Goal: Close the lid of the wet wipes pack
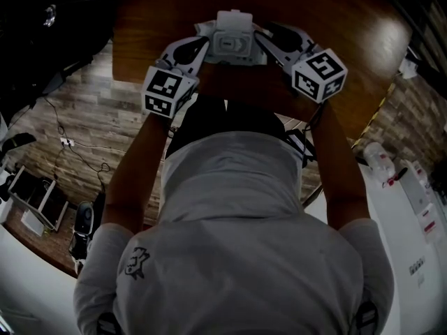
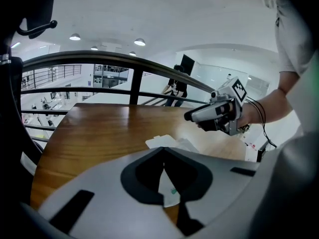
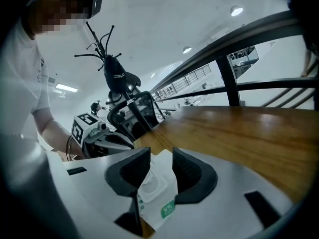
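Observation:
The white wet wipes pack (image 1: 232,45) lies on the brown wooden table (image 1: 335,26) near its front edge. Its lid (image 1: 237,19) is flipped open on the far side, and the oval opening shows below it. My left gripper (image 1: 202,42) is at the pack's left side and my right gripper (image 1: 260,38) at its right. In the left gripper view the jaws (image 2: 163,150) meet at their tips, with nothing caught; the pack (image 2: 170,192) shows beyond them. In the right gripper view the jaws (image 3: 161,156) stand apart, with the pack (image 3: 158,190) below the gap, not pressed.
A dark curved railing (image 2: 114,61) runs behind the table's far edge. A black office chair (image 3: 130,114) stands off the table's left side. Cables and a power strip (image 1: 66,143) lie on the plank floor at the left. White equipment (image 1: 412,187) stands at the right.

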